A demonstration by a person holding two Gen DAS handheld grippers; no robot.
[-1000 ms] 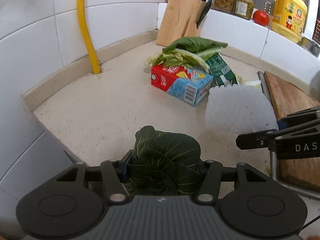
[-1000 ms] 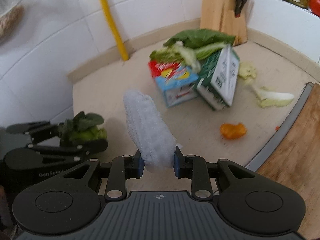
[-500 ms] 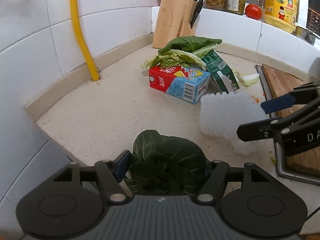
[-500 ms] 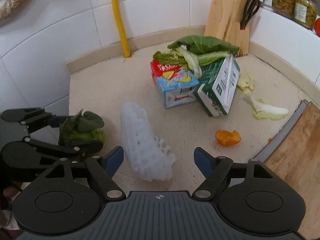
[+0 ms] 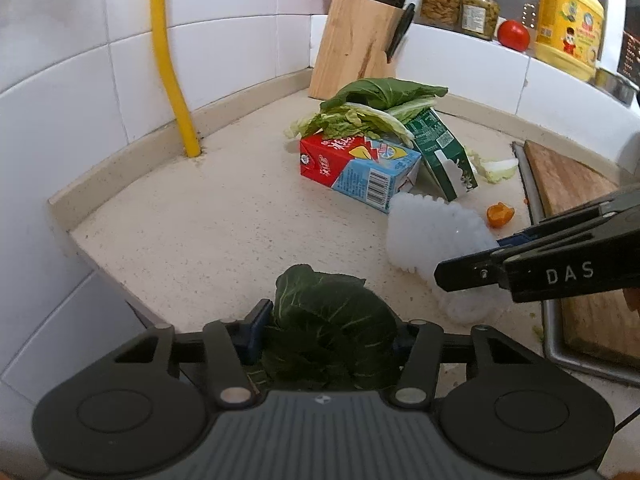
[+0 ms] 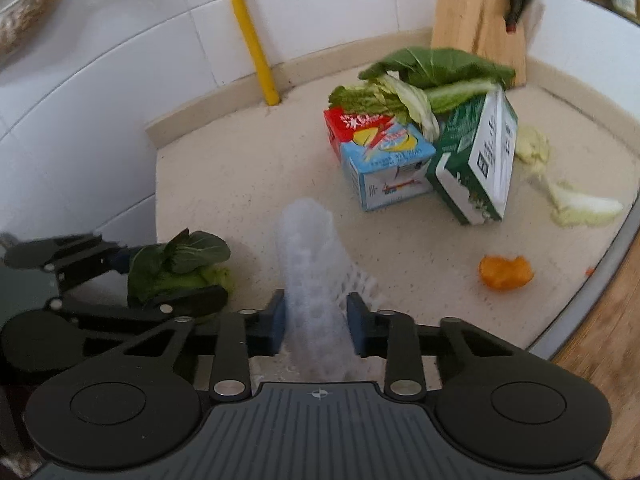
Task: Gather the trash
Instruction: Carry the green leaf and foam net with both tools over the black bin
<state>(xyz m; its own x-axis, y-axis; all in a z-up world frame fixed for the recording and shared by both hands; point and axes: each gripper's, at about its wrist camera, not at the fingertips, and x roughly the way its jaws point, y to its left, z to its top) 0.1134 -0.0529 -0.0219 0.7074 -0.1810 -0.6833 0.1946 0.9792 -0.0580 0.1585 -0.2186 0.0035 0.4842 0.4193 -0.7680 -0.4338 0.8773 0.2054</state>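
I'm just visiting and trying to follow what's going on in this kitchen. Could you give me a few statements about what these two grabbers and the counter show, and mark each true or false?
1. The left gripper is clamped on a bunch of dark leafy greens. True.
2. The right gripper holds the orange peel. False: the orange peel lies loose on the counter; the pads are on a white foam fruit net, on which the jaws have just been closing.
3. A red and blue drink carton lies on its side with pale leaves on top. True.
4. The green carton stands far from the red and blue one. False: it leans against it.
5. The knife block is empty. False: handles stick out of it.
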